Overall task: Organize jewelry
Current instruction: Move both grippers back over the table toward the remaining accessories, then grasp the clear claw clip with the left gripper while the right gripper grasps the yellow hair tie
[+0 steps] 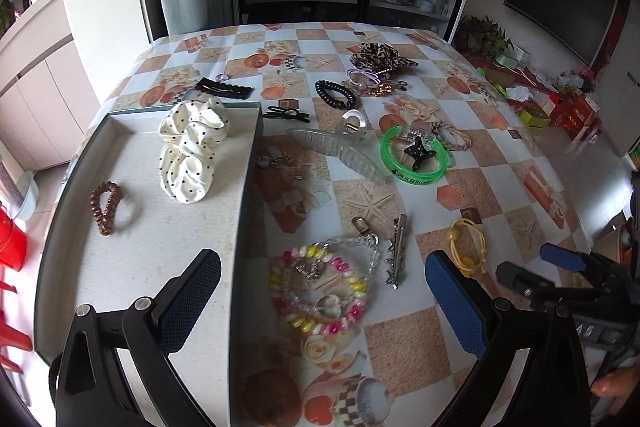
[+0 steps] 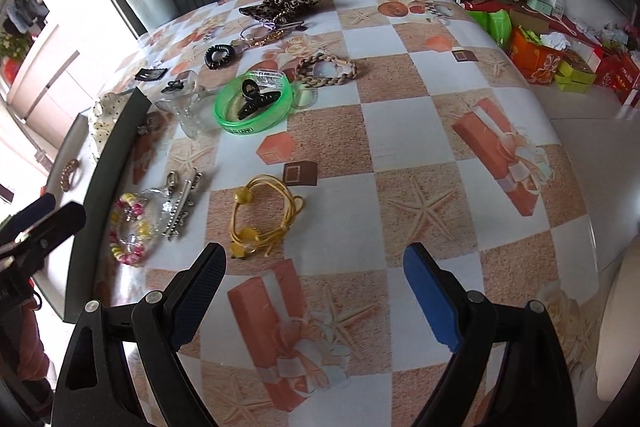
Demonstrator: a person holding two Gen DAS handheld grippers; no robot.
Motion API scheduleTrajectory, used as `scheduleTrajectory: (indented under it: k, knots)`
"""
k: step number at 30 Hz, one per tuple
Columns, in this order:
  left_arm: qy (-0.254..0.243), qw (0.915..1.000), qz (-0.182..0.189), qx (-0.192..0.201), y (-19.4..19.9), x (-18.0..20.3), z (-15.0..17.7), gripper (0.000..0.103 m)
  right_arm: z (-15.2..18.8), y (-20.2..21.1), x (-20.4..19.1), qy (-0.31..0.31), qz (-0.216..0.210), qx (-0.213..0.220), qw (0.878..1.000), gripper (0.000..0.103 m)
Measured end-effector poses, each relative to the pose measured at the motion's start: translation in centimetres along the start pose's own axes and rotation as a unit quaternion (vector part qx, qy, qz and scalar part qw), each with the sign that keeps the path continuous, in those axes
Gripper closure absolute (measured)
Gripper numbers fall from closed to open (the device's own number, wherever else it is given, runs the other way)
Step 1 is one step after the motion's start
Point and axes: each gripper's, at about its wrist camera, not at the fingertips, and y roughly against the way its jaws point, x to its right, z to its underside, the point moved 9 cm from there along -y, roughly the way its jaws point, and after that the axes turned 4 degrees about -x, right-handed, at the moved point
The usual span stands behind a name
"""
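A shallow grey tray [image 1: 248,187] with a pale floor lies flat on the tabletop and holds a cream polka-dot scrunchie [image 1: 192,151] near its far wall and a brown coil hair tie [image 1: 106,207] nearer its outer side. Just beside the tray's inner wall lie a pink-and-yellow bead bracelet [image 1: 320,291] with a clear chain and a metal hair clip [image 1: 396,251]. Further from the tray lie a yellow cord hair tie [image 2: 264,215] and a green bangle [image 2: 256,103] ringing a black claw clip [image 2: 252,103].

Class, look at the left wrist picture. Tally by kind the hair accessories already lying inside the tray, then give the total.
In the tray:
White polka-dot scrunchie: 1
Brown spiral hair tie: 1
Total: 2
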Motion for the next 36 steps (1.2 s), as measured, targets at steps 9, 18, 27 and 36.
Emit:
scheduleTrajectory:
  k: [9,18,27,36]
  knots:
    - [0.025,0.9996,0.010,-0.003,-2.4,0.9,-2.8,0.008,-0.8,-2.4,-1.9,0.033,0.012,0.003,0.999,0.011]
    - [0.052,0.9981,0.018,-0.029,-6.5,1.4,-5.2,0.020,-1.8,-4.0,-2.8,0.064,0.045,0.023,0.997,0.011]
    - [0.057,0.9969,0.009,-0.053,-9.8,2.0,-5.8,0.033,-2.1,-4.1,-2.9,0.082,0.058,0.042,0.994,0.013]
    - [0.047,0.9974,-0.013,-0.053,-11.1,1.9,-5.8,0.054,-2.2,-3.7,-3.6,0.095,0.049,0.050,0.993,0.038]
